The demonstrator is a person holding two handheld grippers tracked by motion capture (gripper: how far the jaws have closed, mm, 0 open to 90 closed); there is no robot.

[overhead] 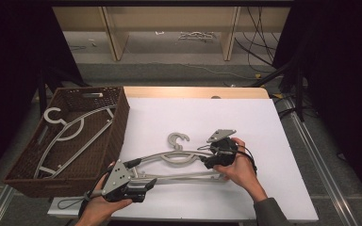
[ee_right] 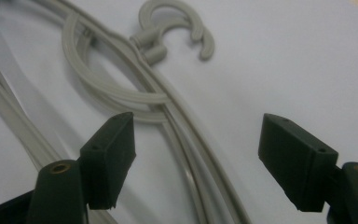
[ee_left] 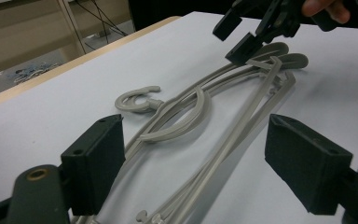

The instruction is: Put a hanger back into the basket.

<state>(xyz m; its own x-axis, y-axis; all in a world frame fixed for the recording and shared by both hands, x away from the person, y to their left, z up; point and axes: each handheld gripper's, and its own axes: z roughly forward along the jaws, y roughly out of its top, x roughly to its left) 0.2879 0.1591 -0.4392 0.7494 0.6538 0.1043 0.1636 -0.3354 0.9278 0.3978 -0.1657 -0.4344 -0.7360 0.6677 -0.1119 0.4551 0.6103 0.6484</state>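
White sheet covers the tabletop [overhead: 245, 117], wood strip showing at the far edge, dark room w/ cables on the floor beyond. Grey plastic hangers [overhead: 179, 162] lie stacked near the middle of the front half, hooks toward the far edge, bars running left-right. Left hand [overhead: 101, 202] comes in at the front edge, palm wrapped under its tool, left tongs [overhead: 143, 181] lying low & roughly level, aimed right along the hangers' left end; jaws spread wide, hanger arms passing between them w/o pad contact. Right hand [overhead: 238, 165] reaches in from the front-right, wrist bent, fingers curled round the tool body; right tongs [overhead: 206, 160] tipped down over the hangers' right shoulder, jaws apart, straddling the arms, not pinching. Brown wicker basket [overhead: 115, 136] sits off the left edge, more hangers [overhead: 68, 136] inside it.
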